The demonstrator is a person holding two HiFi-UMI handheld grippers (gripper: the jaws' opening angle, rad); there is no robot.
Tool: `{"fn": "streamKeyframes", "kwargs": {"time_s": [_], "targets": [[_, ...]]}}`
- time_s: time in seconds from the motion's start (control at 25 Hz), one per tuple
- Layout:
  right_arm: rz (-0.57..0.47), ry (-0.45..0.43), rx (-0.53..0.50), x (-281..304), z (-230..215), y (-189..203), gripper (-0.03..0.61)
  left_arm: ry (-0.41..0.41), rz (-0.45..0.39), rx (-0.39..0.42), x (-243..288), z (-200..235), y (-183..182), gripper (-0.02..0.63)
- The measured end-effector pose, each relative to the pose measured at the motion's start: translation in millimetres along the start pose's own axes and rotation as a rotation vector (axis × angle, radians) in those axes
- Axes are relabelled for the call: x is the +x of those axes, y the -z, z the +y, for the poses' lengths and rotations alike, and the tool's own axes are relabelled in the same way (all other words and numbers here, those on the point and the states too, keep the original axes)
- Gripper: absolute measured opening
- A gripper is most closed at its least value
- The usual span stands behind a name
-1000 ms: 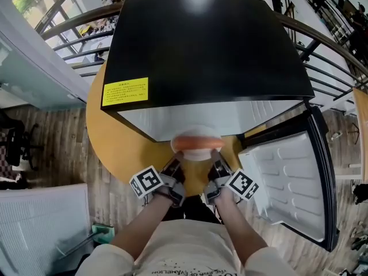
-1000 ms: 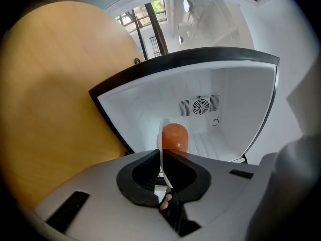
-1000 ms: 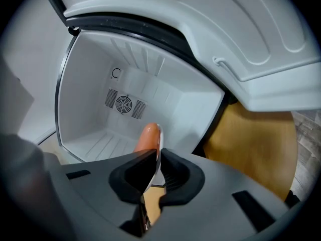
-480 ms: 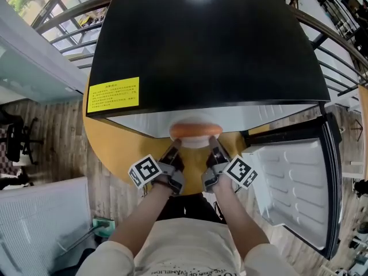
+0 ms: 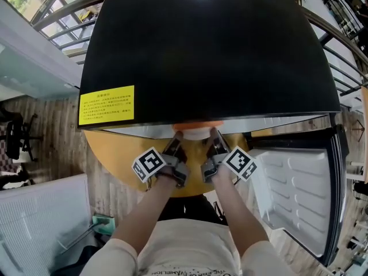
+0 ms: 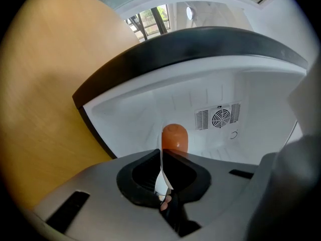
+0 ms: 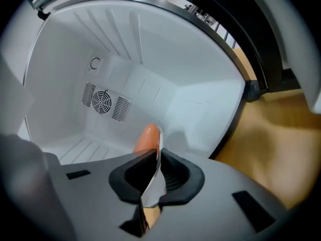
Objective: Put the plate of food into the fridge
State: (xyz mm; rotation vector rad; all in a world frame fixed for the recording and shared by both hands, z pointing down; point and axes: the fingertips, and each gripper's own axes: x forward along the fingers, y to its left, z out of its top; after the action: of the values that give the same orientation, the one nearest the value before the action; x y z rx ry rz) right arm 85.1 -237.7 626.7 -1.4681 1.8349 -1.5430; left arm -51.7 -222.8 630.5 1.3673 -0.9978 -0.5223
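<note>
A white plate (image 5: 197, 134) carrying an orange sausage (image 5: 195, 123) is held at the mouth of the black mini fridge (image 5: 207, 50), mostly hidden under the fridge's top in the head view. My left gripper (image 5: 176, 137) is shut on the plate's left rim (image 6: 161, 172) and my right gripper (image 5: 214, 134) is shut on its right rim (image 7: 152, 182). Both gripper views look into the white fridge interior (image 7: 130, 89), with the sausage (image 6: 174, 137) poking above the jaws and a fan grille (image 6: 218, 117) on the back wall.
The fridge stands on a round wooden table (image 5: 118, 151). Its door (image 5: 299, 194) hangs open to the right, white shelves facing up. A yellow label (image 5: 107, 104) sits on the fridge top. A railing (image 5: 69, 16) and wood floor (image 5: 40, 125) lie at the left.
Both grippers have carried the plate forward into the fridge opening. It now shows much less beneath the fridge's top edge than one second ago.
</note>
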Motion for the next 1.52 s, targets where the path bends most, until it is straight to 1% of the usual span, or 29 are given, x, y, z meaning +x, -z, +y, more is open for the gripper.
{"fn": "streamKeyframes", "kwargs": {"time_s": [0.2, 0.48, 0.84, 1.32, 1.52], "targets": [[0.001, 0.008, 0.000, 15, -7, -6, 0.044, -0.014, -0.020, -0.018, 13, 7, -5, 0.035], [-0.004, 0.021, -0.001, 29, -13, -11, 0.044, -0.030, -0.030, 0.005, 28, 10, -11, 0.035], [-0.013, 0.051, 0.015, 37, -26, -12, 0.044, -0.055, -0.046, -0.009, 38, 22, -11, 0.035], [0.005, 0.072, -0.020, 44, -32, -11, 0.044, -0.082, -0.056, -0.003, 45, 31, -12, 0.037], [0.006, 0.098, -0.067, 45, -32, -12, 0.051, -0.112, -0.038, 0.039, 47, 31, -10, 0.037]]}}
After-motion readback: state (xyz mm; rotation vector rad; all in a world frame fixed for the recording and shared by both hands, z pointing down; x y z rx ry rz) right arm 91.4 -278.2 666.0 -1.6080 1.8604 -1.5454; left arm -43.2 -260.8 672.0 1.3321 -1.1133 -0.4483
